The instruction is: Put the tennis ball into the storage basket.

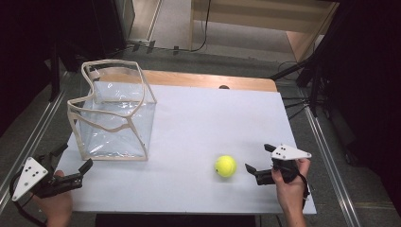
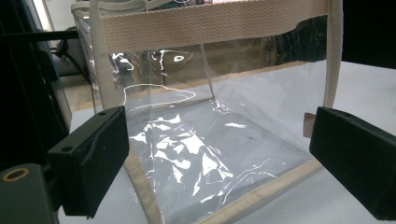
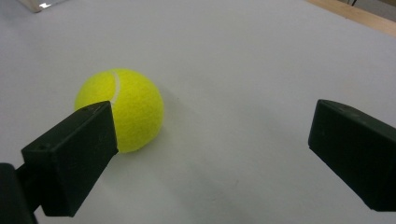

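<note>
yellow felt ball (image 1: pixel 225 166) sits on the table (image 1: pixel 198 123) just ahead of the right gripper (image 1: pixel 259 163), jaws apart; probably light, springy, prone to roll, so squeeze across its middle.

Table (image 1: pixel 198 118) brightly lit, surroundings dark; glare on clear bag (image 2: pixel 187 154); gripper views soft.

The bag (image 1: pixel 113 113) stands upright on the table (image 1: pixel 198 118), at its far left part. The ball (image 1: pixel 225 166) lies on the table to the right of the bag and nearer the person. The right gripper (image 1: pixel 257 163) sits just right of the ball; the left gripper (image 1: pixel 73 158) sits just left of the bag's near corner.
</note>
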`<state>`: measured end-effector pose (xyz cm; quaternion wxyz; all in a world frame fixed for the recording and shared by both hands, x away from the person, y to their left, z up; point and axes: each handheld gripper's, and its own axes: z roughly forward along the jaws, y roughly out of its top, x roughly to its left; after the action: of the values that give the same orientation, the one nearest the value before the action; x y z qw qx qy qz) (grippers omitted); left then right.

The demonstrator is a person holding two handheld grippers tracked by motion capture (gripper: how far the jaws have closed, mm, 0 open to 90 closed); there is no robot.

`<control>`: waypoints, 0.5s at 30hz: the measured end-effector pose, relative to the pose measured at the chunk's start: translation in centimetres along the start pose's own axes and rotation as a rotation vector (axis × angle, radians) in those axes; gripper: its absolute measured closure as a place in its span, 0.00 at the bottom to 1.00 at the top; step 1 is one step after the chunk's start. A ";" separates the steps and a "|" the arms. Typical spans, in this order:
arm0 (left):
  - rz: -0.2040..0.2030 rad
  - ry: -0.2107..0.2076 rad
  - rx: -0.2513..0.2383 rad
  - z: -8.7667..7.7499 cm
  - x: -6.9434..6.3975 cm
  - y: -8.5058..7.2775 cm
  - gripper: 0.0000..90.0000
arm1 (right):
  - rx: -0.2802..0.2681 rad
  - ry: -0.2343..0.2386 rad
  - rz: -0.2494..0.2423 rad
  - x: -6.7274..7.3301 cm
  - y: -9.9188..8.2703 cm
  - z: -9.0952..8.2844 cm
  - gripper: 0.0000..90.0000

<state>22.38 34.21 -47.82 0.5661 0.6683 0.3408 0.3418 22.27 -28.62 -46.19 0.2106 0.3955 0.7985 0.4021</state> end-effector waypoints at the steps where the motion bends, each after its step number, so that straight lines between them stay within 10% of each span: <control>1: 0.001 0.000 -0.001 0.0 0.0 0.0 0.06 | 0.008 0.007 -0.003 0.1 0.1 0.1 0.00; 15: 0.000 -0.003 -0.004 -0.1 0.1 0.0 0.06 | 0.075 0.073 -0.071 1.7 2.0 1.9 0.00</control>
<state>22.37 34.28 -47.81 0.5679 0.6676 0.3395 0.3413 23.40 -25.64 -45.75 0.1807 0.3594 0.8336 0.3784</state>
